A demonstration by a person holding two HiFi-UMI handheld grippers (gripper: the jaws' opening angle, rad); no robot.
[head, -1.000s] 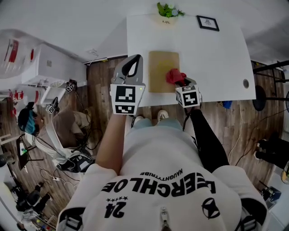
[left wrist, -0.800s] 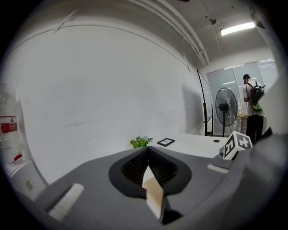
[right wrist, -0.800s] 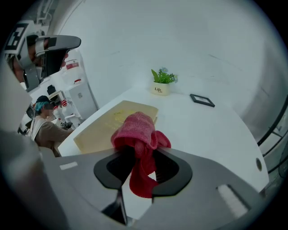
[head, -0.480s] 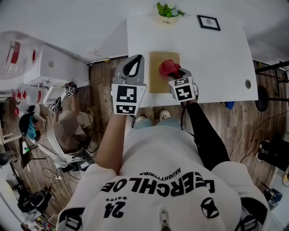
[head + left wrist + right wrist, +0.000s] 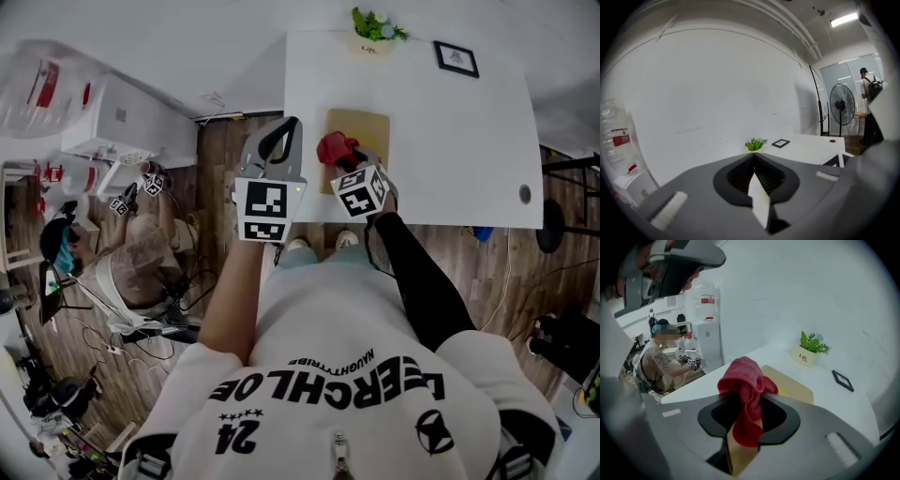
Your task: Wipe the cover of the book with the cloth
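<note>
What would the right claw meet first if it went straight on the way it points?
The right claw, shut on the red cloth, would probably meet the tan book first, just ahead; the potted plant stands farther on. Depth is unclear.

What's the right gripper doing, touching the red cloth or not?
Touching. In the right gripper view, the right gripper is shut on the red cloth, which bulges from between its jaws.

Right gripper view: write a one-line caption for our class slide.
Right gripper, jaws shut on a crumpled red cloth, facing a flat tan book on a white table.
</note>
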